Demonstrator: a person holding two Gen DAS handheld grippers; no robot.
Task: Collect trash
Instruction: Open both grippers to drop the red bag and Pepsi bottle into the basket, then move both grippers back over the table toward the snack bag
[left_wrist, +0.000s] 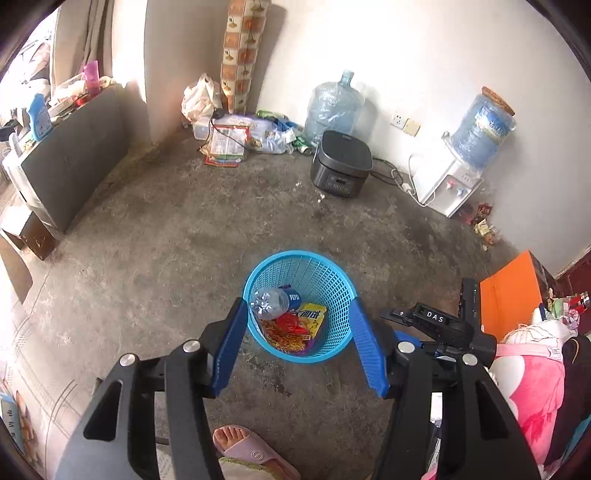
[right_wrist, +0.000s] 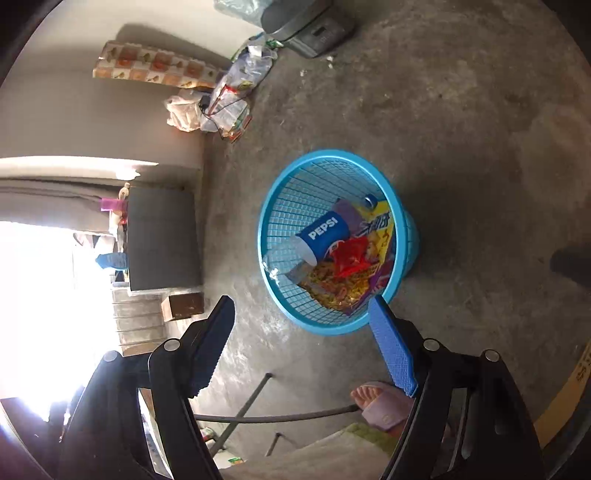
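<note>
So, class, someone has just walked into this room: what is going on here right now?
A person holding a gripper in each hand is collecting trash into a blue mesh basket on the concrete floor. Both the left gripper and the right gripper are open and empty, poised above the basket. Inside it lie a Pepsi bottle and colourful snack wrappers. More litter lies by the water dispenser at the wall.

Daylight is blown out to white glare at the window (right_wrist: 44, 295); the floor (left_wrist: 184, 258) is softly shadowed, and edges are bent by fisheye distortion.
</note>
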